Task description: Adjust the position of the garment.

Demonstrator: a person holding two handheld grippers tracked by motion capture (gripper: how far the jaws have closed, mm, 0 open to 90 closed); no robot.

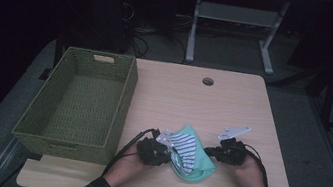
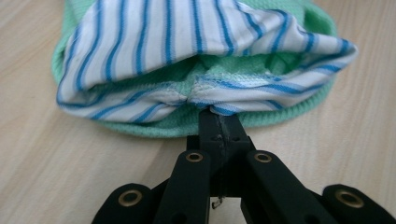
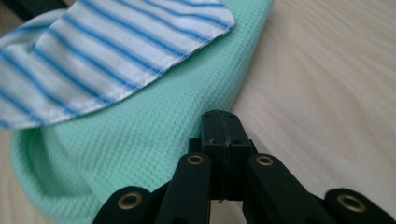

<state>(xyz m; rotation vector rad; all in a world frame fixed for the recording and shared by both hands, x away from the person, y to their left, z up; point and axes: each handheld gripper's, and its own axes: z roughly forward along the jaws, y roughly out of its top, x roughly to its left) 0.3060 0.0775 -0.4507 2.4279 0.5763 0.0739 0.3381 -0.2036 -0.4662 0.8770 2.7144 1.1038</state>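
We see the folded green-and-striped cloth [image 1: 191, 155] low and centre on the table [image 1: 233, 104], between our grippers. The left gripper [image 1: 168, 149] is clamped on its striped hem. The right gripper [image 1: 210, 152], jaws closed, sits at the green edge; whether it pinches fabric we cannot tell.

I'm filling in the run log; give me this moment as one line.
left gripper: shut on striped cloth | right gripper: shut, at green cloth edge, grip unclear | wicker basket: left of cloths
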